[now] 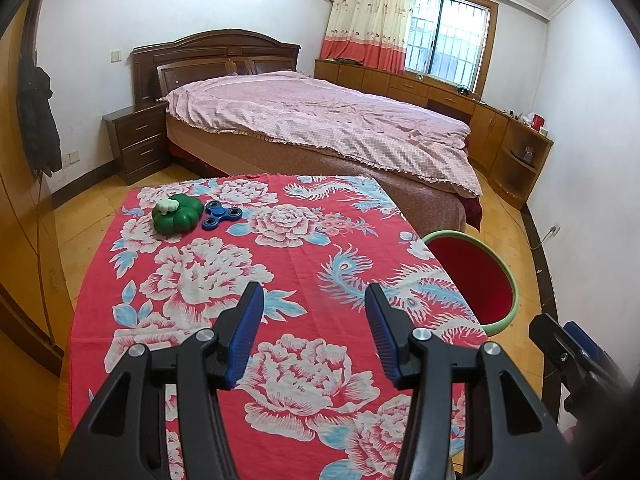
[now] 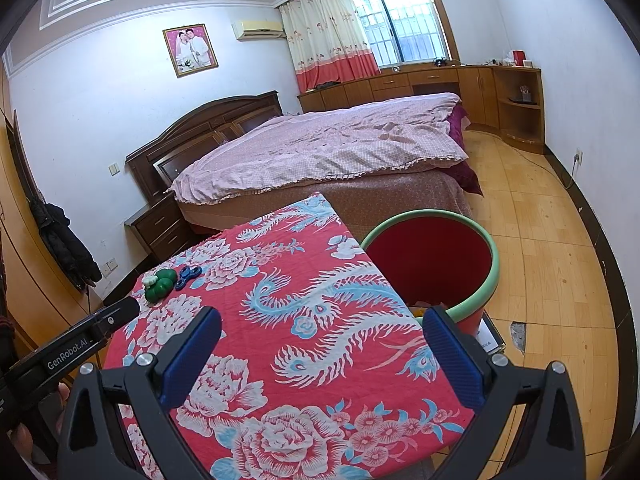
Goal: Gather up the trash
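Over the near half of the table [image 1: 192,292], draped in a red cloth printed with white peonies and blue phoenixes, I hold both grippers above the fabric. My left gripper [image 1: 314,300] has its blue-padded jaws released and spread apart, with nothing between them; below the gap lies bare floral cloth. My right gripper [image 2: 320,320] likewise has its jaws released and wide, with nothing held; in the left wrist view it shows only as a dark edge at the lower right.

At the far left corner of the table sits a green plastic pumpkin-shaped toy with a white stem [image 1: 177,213], and just beside it, on its right, a blue three-lobed fidget spinner [image 1: 221,214]; the two appear to touch or nearly touch. Both are well apart from either gripper.

Beside the table's right edge, on the wooden floor, stands a round red bin with a pale green rim [image 2: 494,264]. Through the right wrist view I see some pieces at its bottom, partly hidden by the table edge and my right jaw; I cannot tell what they are.

Beyond the table stands a bed with a pink checked cover [image 1: 320,120].
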Motion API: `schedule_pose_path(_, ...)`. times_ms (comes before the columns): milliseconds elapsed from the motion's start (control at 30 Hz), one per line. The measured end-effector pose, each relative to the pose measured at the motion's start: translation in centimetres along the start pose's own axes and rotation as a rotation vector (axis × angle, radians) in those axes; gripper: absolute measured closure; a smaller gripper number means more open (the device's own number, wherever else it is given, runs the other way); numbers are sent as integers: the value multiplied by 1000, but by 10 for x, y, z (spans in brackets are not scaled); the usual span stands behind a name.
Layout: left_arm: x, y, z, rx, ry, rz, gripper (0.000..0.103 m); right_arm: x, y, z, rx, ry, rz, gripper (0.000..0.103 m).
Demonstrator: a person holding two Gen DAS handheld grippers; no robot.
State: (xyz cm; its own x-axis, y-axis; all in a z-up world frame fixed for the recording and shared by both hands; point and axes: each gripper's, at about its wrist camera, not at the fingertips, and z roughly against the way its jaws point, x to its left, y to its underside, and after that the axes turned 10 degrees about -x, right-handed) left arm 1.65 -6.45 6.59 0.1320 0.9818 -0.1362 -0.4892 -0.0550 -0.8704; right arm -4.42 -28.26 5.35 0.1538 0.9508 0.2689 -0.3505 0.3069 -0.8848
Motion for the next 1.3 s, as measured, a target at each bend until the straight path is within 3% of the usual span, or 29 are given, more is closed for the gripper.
schedule_pose_path(1300, 4, 1, 0, 2, -1, -1, 50, 0, -1, 0, 4, -1, -3, 0)
